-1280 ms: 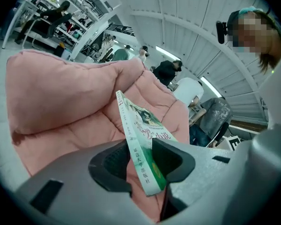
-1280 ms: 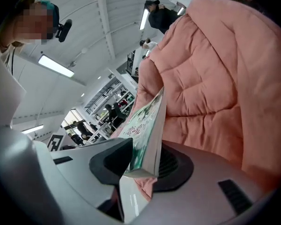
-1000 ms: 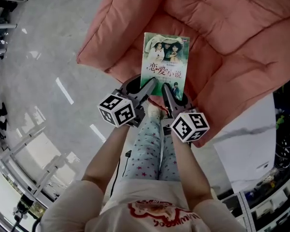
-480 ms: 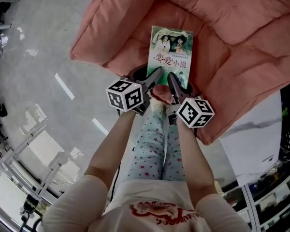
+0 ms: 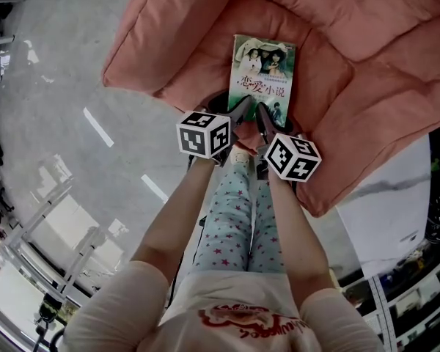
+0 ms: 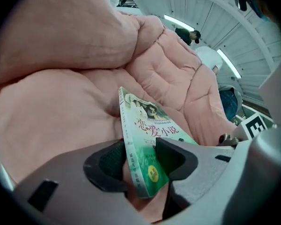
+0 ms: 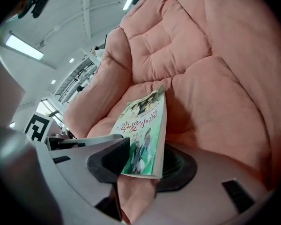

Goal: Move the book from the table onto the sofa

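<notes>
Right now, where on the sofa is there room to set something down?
Bare seat cushion lies either side of the book, out to each sofa arm. Crowded: the front edge, where the left gripper and right gripper, jaws just opening, straddle the book's near end.

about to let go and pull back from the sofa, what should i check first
1. Book over the pink sofa seat: ok.
2. Book lying cover up: ok.
3. Left gripper clear of the book: not ok. Its jaws have just been opening, but the book's corner sits between them.
4. Right gripper clear of the book: not ok. It is in the same state at the other near corner.
5. Book's near edge fully resting on the cushion: cannot tell.
</notes>
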Tool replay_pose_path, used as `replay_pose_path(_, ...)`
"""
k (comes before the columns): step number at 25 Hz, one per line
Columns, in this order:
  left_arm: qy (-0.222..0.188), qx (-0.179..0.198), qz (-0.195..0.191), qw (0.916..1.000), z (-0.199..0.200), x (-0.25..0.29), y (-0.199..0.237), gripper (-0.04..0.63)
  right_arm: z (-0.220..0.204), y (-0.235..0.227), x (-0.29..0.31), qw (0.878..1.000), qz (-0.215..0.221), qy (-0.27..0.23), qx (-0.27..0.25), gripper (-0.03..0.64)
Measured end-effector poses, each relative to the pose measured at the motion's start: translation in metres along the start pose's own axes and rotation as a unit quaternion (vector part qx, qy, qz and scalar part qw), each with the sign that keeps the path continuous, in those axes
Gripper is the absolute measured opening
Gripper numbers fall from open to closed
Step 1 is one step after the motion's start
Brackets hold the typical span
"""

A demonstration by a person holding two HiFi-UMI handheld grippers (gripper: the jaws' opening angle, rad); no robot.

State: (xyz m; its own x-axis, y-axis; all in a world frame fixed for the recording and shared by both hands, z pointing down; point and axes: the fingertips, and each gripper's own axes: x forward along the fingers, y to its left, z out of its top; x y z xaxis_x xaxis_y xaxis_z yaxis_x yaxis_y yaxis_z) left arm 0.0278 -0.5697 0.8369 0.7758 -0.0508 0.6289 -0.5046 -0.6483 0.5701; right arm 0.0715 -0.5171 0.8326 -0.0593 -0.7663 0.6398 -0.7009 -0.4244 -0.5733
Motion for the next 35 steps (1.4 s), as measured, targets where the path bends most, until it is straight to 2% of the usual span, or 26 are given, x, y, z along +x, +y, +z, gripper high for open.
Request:
replay_pose_path(3,0.026,0.049,0.05,0.9972,-0.005,-0.002,0.005,0.212,-0.004,0.0,0.001,0.999,-0.022,0.015,-0.024,0.173)
replay_pose_path(5,0.041,0.1,0.08,0.9909,-0.006,-0.003,0.005,0.213,-0.006,0.0,0.001,0.998,-0.035,0.024,-0.048,0.219)
replay_pose_path(7,0.043,0.125,0.097,0.9865,-0.007,-0.005,0.004,0.221,-0.007,-0.001,-0.002,0.996,-0.051,0.033,-0.058,0.248)
replay_pose_path(11,0.038,0.123,0.112,0.9853,-0.01,-0.018,0.009,0.221,-0.009,-0.004,-0.009,0.995,-0.076,0.054,-0.044,0.313)
replay_pose_path(17,0.031,0.083,0.12,0.9888,-0.006,-0.046,0.006,0.221,0.002,0.007,-0.037,0.992,-0.077,0.052,-0.08,0.318)
replay_pose_path(21,-0.026,0.071,0.096,0.9925,0.022,-0.083,-0.043,0.221,0.037,0.047,-0.083,0.995,-0.027,0.008,-0.093,0.314)
replay_pose_path(25,-0.102,0.091,0.054,0.9891,0.071,-0.125,-0.112,0.219,0.1,0.107,-0.138,0.986,0.04,-0.069,-0.144,0.313)
replay_pose_path(28,-0.142,0.114,0.022,0.9831,0.104,-0.156,-0.159,0.2,0.137,0.146,-0.173,0.972,0.07,-0.108,-0.196,0.278)
replay_pose_path(30,-0.148,0.122,0.016,0.9812,0.118,-0.171,-0.183,0.198,0.157,0.161,-0.194,0.963,0.068,-0.124,-0.229,0.19)
replay_pose_path(32,-0.152,0.127,0.017,0.98,0.125,-0.184,-0.201,0.189,0.172,0.169,-0.214,0.956,0.06,-0.137,-0.252,0.075)
replay_pose_path(35,-0.184,0.134,0.019,0.9735,0.141,-0.203,-0.223,0.04,0.19,0.185,-0.237,0.948,0.076,-0.151,-0.269,0.034)
